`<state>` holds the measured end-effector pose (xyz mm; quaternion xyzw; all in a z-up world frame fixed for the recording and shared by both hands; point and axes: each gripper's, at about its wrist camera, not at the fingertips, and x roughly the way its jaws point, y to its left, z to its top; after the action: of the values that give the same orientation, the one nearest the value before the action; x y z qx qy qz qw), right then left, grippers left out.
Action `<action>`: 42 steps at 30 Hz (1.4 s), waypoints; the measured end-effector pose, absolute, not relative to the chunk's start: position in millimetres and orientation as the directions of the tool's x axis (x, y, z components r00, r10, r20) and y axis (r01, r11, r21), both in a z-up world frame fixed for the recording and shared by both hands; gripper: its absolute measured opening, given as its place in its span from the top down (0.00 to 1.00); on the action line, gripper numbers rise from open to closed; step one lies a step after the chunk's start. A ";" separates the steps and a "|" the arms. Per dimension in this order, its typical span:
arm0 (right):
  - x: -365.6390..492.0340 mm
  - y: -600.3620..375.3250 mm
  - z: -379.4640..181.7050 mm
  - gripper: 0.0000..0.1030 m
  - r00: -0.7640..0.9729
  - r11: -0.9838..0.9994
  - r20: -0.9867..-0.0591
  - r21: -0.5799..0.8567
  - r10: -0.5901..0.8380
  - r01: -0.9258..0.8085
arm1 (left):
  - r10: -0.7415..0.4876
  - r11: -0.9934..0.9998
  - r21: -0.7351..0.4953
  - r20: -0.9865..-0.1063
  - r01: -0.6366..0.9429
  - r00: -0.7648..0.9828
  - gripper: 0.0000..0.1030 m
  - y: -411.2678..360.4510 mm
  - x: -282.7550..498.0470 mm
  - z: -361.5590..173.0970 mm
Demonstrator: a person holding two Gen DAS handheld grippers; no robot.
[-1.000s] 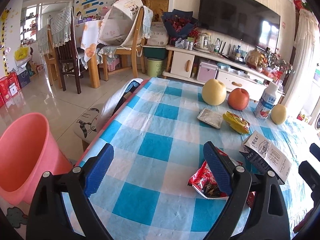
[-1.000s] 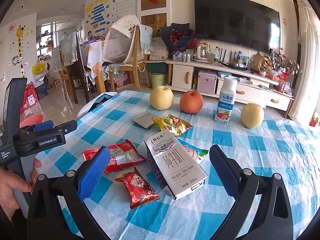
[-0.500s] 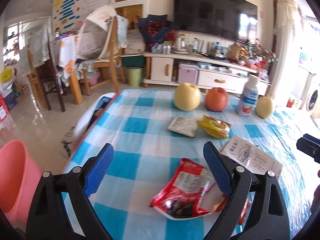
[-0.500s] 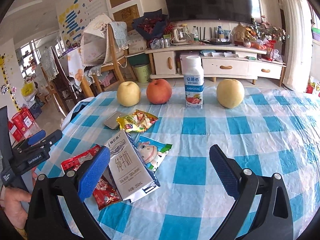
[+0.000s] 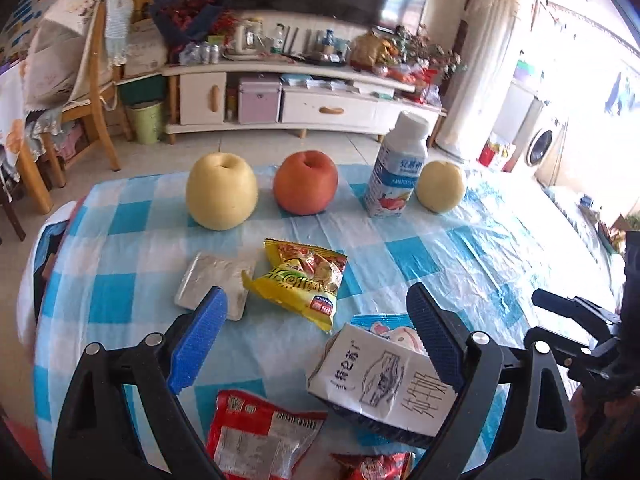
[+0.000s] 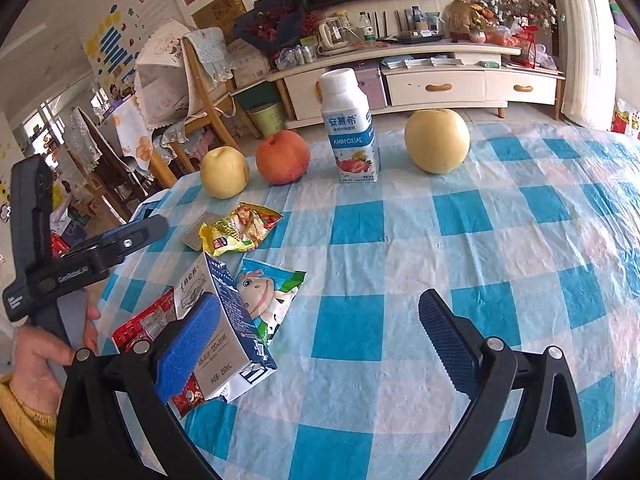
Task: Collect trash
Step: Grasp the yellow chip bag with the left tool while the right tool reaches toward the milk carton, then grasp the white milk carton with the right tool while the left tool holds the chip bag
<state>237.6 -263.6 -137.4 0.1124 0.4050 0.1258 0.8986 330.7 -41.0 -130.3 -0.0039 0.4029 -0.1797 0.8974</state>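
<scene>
Both cameras have swung right since the earlier frames, and the pink bucket has left the left view. Left gripper hangs spread wide and empty over the yellow snack wrapper, with the milk carton at lower right. Only the right view shows the hand at lower left and the right gripper, likewise agape, holding nothing. Only the left view shows the silver packet clearly.

White TV cabinet, wooden chair, tiled floor, bright daylight at right.

Right gripper jaws spread wide beside milk carton.
</scene>
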 end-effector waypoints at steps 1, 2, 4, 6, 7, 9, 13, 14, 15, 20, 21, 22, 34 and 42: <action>238.2 -265.5 -137.7 0.05 0.641 0.943 -0.700 0.306 0.315 -0.129 | -0.324 0.929 -0.140 -0.751 0.341 0.575 0.11 -49.3 343.3 -136.7; 238.6 -268.7 -137.6 0.05 0.643 0.943 -0.700 0.310 0.312 -0.120 | -0.319 0.927 -0.133 -0.768 0.350 0.555 0.11 -53.8 350.3 -142.1; 239.9 -276.4 -137.6 0.05 0.645 0.939 -0.697 0.329 0.314 -0.102 | -0.302 0.920 -0.108 -0.808 0.377 0.505 0.11 -65.3 366.1 -156.1; 241.9 -285.0 -138.9 0.05 0.643 0.931 -0.696 0.355 0.319 -0.078 | -0.267 0.916 -0.062 -0.832 0.397 0.486 0.11 -74.9 375.0 -167.5; 243.5 -288.6 -140.1 0.05 0.640 0.927 -0.697 0.369 0.324 -0.067 | -0.265 0.912 -0.058 -0.839 0.406 0.475 0.11 -77.6 378.1 -171.0; 245.6 -294.6 -143.4 0.05 0.628 0.916 -0.702 0.398 0.338 -0.048 | -0.256 0.908 -0.051 -0.853 0.416 0.455 0.11 -83.2 384.9 -177.7; 247.1 -297.7 -146.1 0.05 0.607 0.899 -0.703 0.437 0.370 -0.042 | -0.217 0.912 -0.021 -0.873 0.410 0.437 0.12 -87.0 398.9 -187.6; 246.9 -297.4 -145.7 0.05 0.607 0.898 -0.702 0.438 0.374 -0.047 | -0.212 0.914 -0.021 -0.876 0.405 0.433 0.12 -86.8 400.8 -189.8; 246.1 -296.9 -144.8 0.05 0.608 0.898 -0.700 0.436 0.375 -0.052 | -0.209 0.915 -0.020 -0.878 0.403 0.431 0.13 -85.8 402.3 -189.8; 245.6 -297.0 -143.2 0.05 0.607 0.893 -0.693 0.445 0.388 -0.062 | -0.212 0.918 -0.034 -0.883 0.395 0.418 0.40 -88.3 398.3 -196.4; 245.7 -297.0 -143.2 0.05 0.606 0.892 -0.693 0.447 0.390 -0.064 | -0.212 0.919 -0.031 -0.880 0.394 0.425 0.41 -89.9 396.0 -196.6; 245.3 -296.6 -142.9 0.05 0.606 0.892 -0.692 0.447 0.393 -0.067 | -0.211 0.918 -0.027 -0.878 0.395 0.429 0.42 -91.2 394.5 -196.4; 233.7 -271.1 -136.2 0.05 0.577 0.917 -0.713 0.331 0.398 -0.223 | -0.291 0.913 -0.117 -0.859 0.391 0.422 0.48 -103.9 342.3 -194.1; 216.0 -254.5 -140.3 0.05 0.509 0.865 -0.704 0.349 0.496 -0.361 | -0.354 0.923 -0.224 -0.810 0.312 0.468 0.48 -90.4 294.3 -187.8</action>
<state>216.0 -254.5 -140.3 0.0790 0.4294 0.2477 0.8649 294.3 -90.4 -187.8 -0.0223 0.4777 -0.1945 0.8564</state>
